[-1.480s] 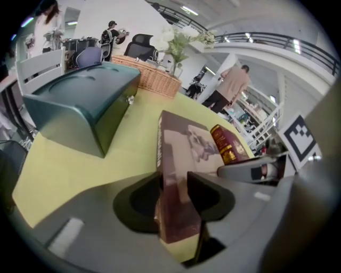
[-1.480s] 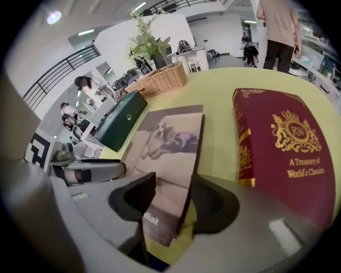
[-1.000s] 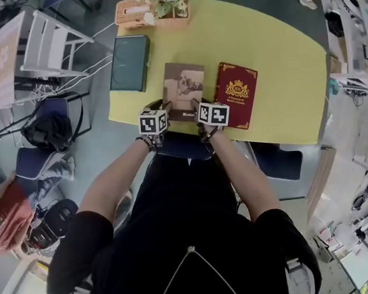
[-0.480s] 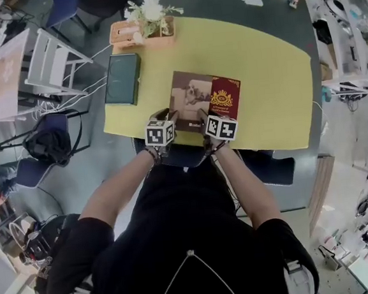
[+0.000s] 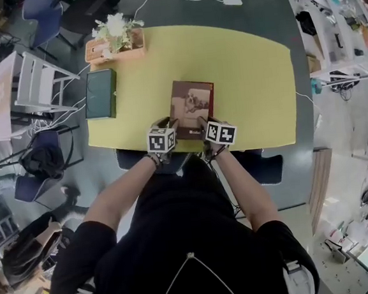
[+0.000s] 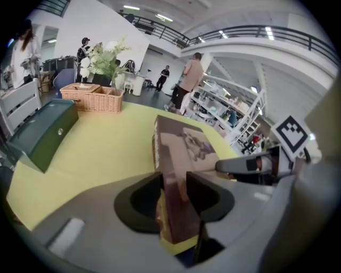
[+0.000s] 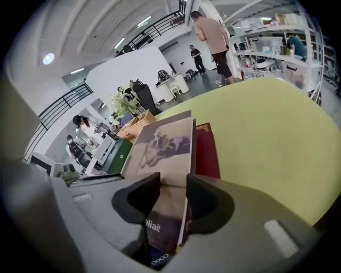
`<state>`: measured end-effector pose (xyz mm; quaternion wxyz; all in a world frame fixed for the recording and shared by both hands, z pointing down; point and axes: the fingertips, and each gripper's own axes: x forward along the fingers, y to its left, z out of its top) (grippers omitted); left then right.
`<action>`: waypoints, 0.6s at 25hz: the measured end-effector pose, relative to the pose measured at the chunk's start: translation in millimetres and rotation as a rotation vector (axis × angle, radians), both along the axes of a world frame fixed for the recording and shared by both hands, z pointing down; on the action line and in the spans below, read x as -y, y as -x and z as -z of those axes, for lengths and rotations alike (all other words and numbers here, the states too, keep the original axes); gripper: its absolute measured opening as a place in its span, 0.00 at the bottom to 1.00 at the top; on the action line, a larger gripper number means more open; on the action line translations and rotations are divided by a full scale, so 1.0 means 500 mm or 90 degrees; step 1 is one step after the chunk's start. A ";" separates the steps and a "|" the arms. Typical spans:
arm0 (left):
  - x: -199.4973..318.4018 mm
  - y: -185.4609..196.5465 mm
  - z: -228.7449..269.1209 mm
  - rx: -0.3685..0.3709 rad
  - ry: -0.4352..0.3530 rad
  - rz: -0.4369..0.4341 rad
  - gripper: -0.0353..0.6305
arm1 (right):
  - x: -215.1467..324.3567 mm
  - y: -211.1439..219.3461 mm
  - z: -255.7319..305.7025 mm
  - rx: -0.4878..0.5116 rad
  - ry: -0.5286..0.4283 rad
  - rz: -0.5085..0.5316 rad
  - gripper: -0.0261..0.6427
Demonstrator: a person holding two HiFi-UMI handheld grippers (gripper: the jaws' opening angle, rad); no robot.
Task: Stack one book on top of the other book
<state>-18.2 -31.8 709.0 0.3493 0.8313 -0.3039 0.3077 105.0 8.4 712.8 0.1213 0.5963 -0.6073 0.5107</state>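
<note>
Black jaws of the left gripper (image 6: 173,198) and right gripper (image 7: 171,201) each clench the near short edge of the brown book (image 5: 193,104). It sits cover up at the frame's centre, its long axis running up the frame. Under it, the red book (image 7: 207,152) peeks out at the right on the yellow table (image 5: 248,73). I judge this the placing step. The next move calls for squaring the edges, settling the book flat and letting go.

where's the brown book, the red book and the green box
brown book (image 5: 193,104), head view, middle of its front cover
red book (image 7: 206,152), right gripper view, strip of cover showing beside the brown book
green box (image 5: 100,93), head view, centre of its top face
</note>
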 end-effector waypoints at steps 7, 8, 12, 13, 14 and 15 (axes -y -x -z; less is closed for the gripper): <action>-0.014 -0.067 -0.044 0.019 0.025 0.003 0.30 | -0.007 -0.066 -0.044 0.013 0.023 0.022 0.27; -0.015 -0.070 -0.053 0.024 0.030 0.005 0.30 | -0.008 -0.070 -0.055 0.015 0.028 0.026 0.27; -0.009 -0.071 -0.070 0.040 0.031 0.021 0.31 | -0.005 -0.073 -0.079 0.014 0.027 0.053 0.27; -0.008 -0.072 -0.072 0.040 0.029 0.023 0.31 | -0.003 -0.074 -0.079 0.012 0.024 0.060 0.27; -0.007 -0.072 -0.074 0.038 0.029 0.023 0.31 | -0.002 -0.075 -0.079 0.012 0.022 0.065 0.27; -0.009 -0.073 -0.078 0.037 0.031 0.021 0.31 | -0.002 -0.075 -0.080 0.015 0.023 0.068 0.27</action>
